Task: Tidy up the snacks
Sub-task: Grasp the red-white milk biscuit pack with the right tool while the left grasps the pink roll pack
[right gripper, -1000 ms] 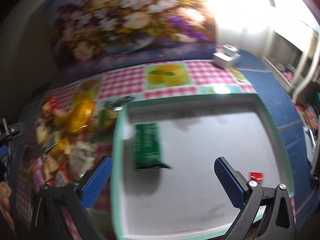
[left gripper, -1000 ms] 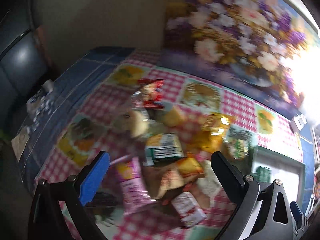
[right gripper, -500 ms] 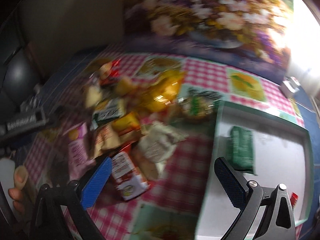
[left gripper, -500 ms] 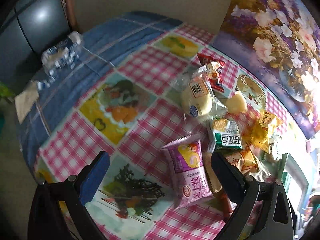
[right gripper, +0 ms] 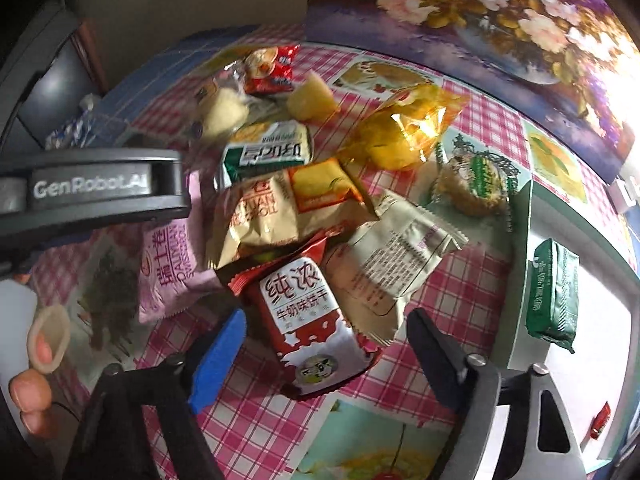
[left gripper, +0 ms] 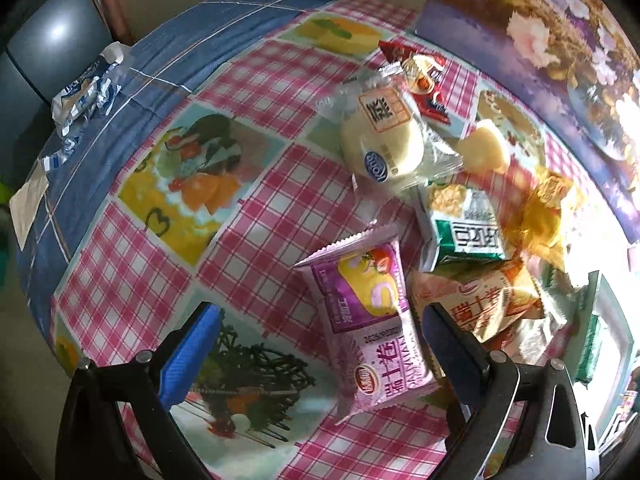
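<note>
A heap of wrapped snacks lies on a pink checked tablecloth (left gripper: pixel 256 248). My left gripper (left gripper: pixel 320 344) stands open over a purple Swiss-roll packet (left gripper: pixel 372 332), which lies between its fingers untouched. My right gripper (right gripper: pixel 324 340) hangs over a red milk-biscuit packet (right gripper: pixel 308 320); its jaws are closing, with the packet between them and the pads apart from it. Behind lie a beige packet (right gripper: pixel 392 264), a green-and-white packet (right gripper: pixel 268 152), a yellow clear-wrapped cake (right gripper: pixel 400 132) and a round bun in clear wrap (left gripper: pixel 384 136). A green packet (right gripper: pixel 554 288) rests in the white tray (right gripper: pixel 520 240) at right.
A small red packet (right gripper: pixel 600 420) lies in the tray's near corner. The left gripper's body (right gripper: pixel 92 188) and a hand (right gripper: pixel 36 364) fill the left of the right wrist view. A floral picture (right gripper: pixel 480 12) backs the table. Crumpled wrappers (left gripper: pixel 88 88) lie on the blue cloth edge.
Both grippers have come down towards the snack heap. The right one swung left from over the tray to the red packet and its jaws have narrowed; the left one lowered around the purple packet.
</note>
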The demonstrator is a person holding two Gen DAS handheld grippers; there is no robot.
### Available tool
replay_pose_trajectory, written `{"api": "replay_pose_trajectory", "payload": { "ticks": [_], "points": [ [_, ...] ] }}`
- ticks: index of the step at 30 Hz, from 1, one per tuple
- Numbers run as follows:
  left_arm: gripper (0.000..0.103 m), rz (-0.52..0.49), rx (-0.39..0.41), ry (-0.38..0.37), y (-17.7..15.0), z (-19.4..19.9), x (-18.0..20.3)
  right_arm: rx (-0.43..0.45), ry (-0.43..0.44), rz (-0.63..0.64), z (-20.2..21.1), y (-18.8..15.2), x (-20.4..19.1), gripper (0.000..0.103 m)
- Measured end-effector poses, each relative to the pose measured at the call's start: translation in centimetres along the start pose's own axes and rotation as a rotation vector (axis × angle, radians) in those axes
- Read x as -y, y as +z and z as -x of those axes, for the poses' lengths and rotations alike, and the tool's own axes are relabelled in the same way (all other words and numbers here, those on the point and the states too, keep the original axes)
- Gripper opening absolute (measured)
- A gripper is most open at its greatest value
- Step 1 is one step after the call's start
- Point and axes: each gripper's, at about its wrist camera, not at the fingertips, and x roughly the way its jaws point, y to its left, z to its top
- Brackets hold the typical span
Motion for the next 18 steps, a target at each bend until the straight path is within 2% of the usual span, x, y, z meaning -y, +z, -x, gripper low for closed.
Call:
{"api": "replay_pose_trajectory", "payload": {
  "ticks": [1,4,7,9,17,18],
  "points": [
    [0.100,-0.003,-0.002,0.006,0.0,-0.2,0.0,-0.003,-0.004,0.008,-0.1,0.0,-0.2,0.080],
    [0.099,-0.014,-0.010,0.031,0.0,-0.5,0.3,-0.013,0.001,0.024,-0.2,-0.1,-0.3,0.062],
    [0.091,-0.019,-0.011,0.028,0.0,-0.7,0.4,-0.011,0.010,0.017,0.0,-0.1,-0.1,0.053],
    [0.087,-0.022,-0.014,0.017,0.0,-0.8,0.6,-0.010,0.002,0.023,0.0,-0.1,-0.2,0.051],
    [0.086,-0.055,-0.045,0.010,-0.5,-1.8,2.0,-0.028,-0.007,0.047,-0.8,-0.3,-0.5,0.049],
    [0.081,-0.053,-0.044,0.006,-0.5,-1.8,1.8,-0.027,-0.006,0.045,-0.8,-0.3,-0.5,0.046]
  ]
}}
